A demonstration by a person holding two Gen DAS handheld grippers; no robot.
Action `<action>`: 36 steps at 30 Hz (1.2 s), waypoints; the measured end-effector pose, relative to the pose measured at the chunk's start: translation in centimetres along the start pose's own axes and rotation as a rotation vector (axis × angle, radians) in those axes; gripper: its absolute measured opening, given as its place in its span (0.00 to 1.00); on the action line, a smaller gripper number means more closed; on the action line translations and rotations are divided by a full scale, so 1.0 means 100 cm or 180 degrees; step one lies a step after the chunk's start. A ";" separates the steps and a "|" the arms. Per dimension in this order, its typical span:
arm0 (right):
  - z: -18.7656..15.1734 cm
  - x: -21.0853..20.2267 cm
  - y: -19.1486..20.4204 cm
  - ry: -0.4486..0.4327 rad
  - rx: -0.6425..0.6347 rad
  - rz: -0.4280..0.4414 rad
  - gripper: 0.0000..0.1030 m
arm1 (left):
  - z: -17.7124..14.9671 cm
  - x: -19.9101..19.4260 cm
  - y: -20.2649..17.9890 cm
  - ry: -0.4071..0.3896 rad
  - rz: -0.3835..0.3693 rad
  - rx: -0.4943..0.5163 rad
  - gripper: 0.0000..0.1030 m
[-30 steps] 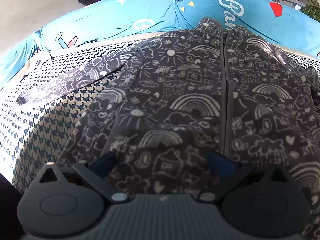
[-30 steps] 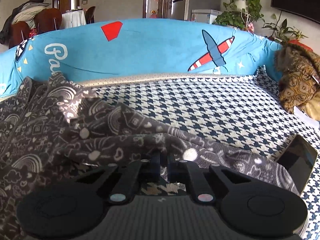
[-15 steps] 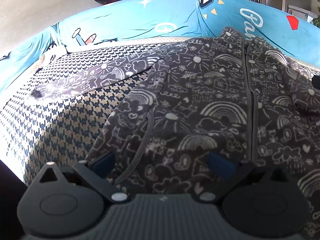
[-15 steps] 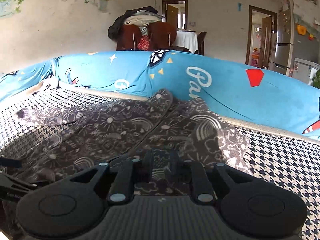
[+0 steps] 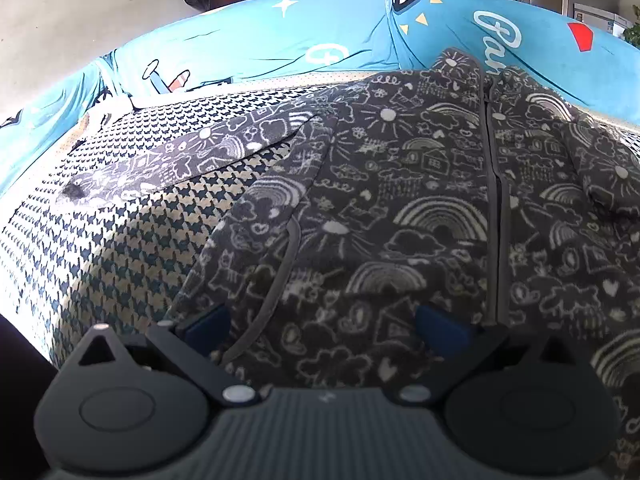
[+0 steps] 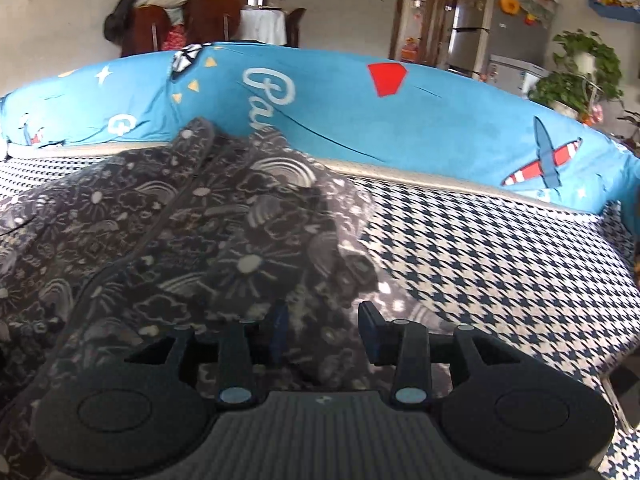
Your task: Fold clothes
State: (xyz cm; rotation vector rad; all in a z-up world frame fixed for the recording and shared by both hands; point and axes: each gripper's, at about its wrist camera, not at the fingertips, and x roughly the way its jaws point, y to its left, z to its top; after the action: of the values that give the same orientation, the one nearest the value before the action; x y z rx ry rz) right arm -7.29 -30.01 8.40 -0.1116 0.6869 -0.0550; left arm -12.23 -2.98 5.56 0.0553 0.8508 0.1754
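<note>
Dark grey fleece zip jacket with white doodle print (image 5: 420, 200) spread flat on houndstooth sofa seat (image 5: 100, 248), collar against blue cartoon-print backrest (image 6: 420, 120). Left gripper (image 5: 324, 326) held wide open above hem. Right gripper (image 6: 322, 330) opening; folded sleeve fabric seen loose between 2 fingers.

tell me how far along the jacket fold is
Early. Done: the jacket lies zipped and flat on the sofa, with its right sleeve laid across the front. In hand: the right gripper is opening over that sleeve. Left: the other sleeve is spread out, the body unfolded; the left gripper is open.
</note>
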 end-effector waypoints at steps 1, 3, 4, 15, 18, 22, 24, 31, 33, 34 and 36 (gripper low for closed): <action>-0.001 0.001 -0.004 0.0019 0.0018 -0.0061 0.45 | 0.000 0.000 -0.001 0.0004 0.0000 0.0011 1.00; -0.003 0.002 -0.010 0.0049 0.0029 -0.0153 0.47 | -0.001 0.000 -0.003 0.0010 0.0005 0.0033 1.00; -0.005 0.002 -0.011 0.0062 0.0011 -0.0192 0.48 | -0.001 0.001 -0.004 0.0012 0.0008 0.0044 1.00; -0.011 0.019 -0.044 0.0340 0.0363 -0.0778 0.70 | -0.003 0.002 -0.011 0.0026 0.0033 0.0112 1.00; -0.016 0.035 -0.054 0.0566 0.0487 -0.0808 0.72 | -0.003 0.002 -0.012 0.0022 0.0024 0.0133 1.00; -0.023 0.042 -0.064 0.0576 0.0733 -0.0629 0.67 | -0.004 0.002 -0.012 0.0018 0.0003 0.0136 1.00; -0.023 0.042 -0.064 0.0513 0.0739 -0.0491 0.47 | -0.004 0.002 -0.011 0.0016 -0.0014 0.0136 1.00; -0.018 0.040 -0.049 0.0369 0.0658 -0.0340 0.10 | 0.002 0.002 -0.002 -0.0022 -0.0064 0.0088 1.00; -0.013 0.037 -0.050 0.0316 0.0754 -0.0303 0.10 | 0.005 0.002 0.002 -0.0041 -0.0073 0.0066 1.00; -0.009 0.034 -0.049 0.0262 0.0784 -0.0283 0.10 | 0.007 0.003 0.005 -0.0054 -0.0077 0.0060 1.00; -0.001 0.026 -0.046 0.0129 0.0830 -0.0219 0.10 | 0.014 0.003 0.009 -0.0088 -0.0083 0.0060 1.00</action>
State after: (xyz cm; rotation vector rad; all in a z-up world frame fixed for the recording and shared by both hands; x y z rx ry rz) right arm -5.43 -34.79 7.27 0.1168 0.7105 -0.2124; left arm -11.12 -1.97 6.35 0.0641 0.8255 0.1419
